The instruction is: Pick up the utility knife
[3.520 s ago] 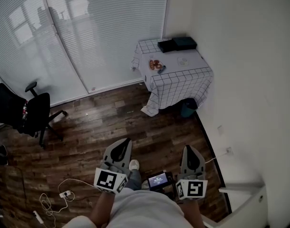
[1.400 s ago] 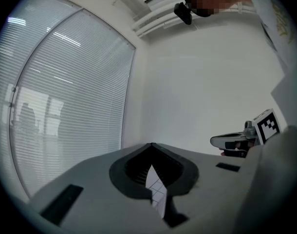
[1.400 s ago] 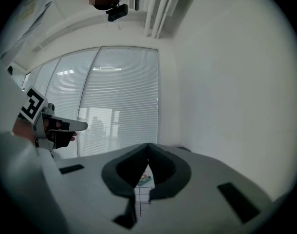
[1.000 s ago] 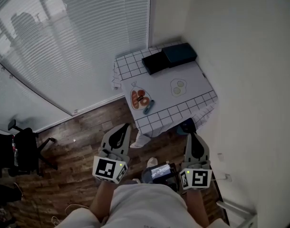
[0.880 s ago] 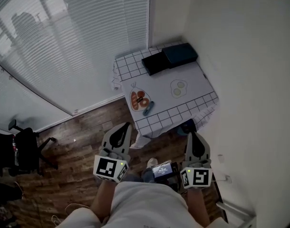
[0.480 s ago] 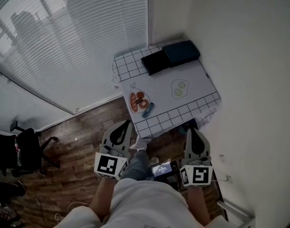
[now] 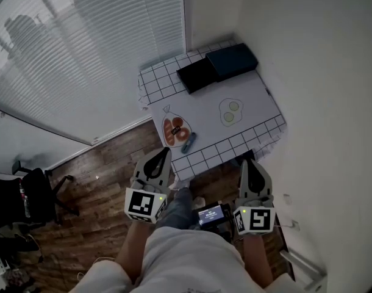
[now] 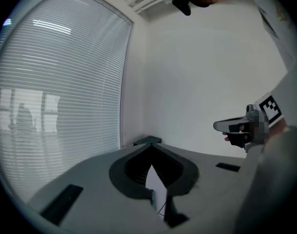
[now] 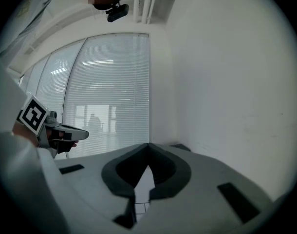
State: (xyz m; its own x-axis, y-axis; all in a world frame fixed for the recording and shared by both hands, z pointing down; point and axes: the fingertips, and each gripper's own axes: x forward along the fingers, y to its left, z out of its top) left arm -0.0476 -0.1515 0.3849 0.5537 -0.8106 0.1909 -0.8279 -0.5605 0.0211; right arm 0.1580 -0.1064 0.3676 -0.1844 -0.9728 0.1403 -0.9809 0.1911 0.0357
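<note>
Risk, judged from this overhead look: both tongs are closed and empty, so if either reaches the utility knife [image 7: 188, 141] without opening first, its tips would only shove the knife across the checked tablecloth [image 7: 201, 159], perhaps off the near edge where the cloth hangs loose. Snagging that cloth could drag everything resting on it. Left gripper [image 7: 164, 152] and right gripper [image 7: 247, 163] are held in front of the person's waist. In each gripper's own view the jaws meet at the tips with nothing between them. Utility knife, a small blue bar, lies on the table near its front edge, just beside or touching an orange-and-red patch [image 7: 174, 130] that may be a printed picture. It sits ahead of the left gripper's tips and a little to their right, apart from them. The right gripper is farther off, on the knife's right. 2 dark boxes [image 7: 233, 60] rest at the table's far side. Neither gripper view shows the knife.
</note>
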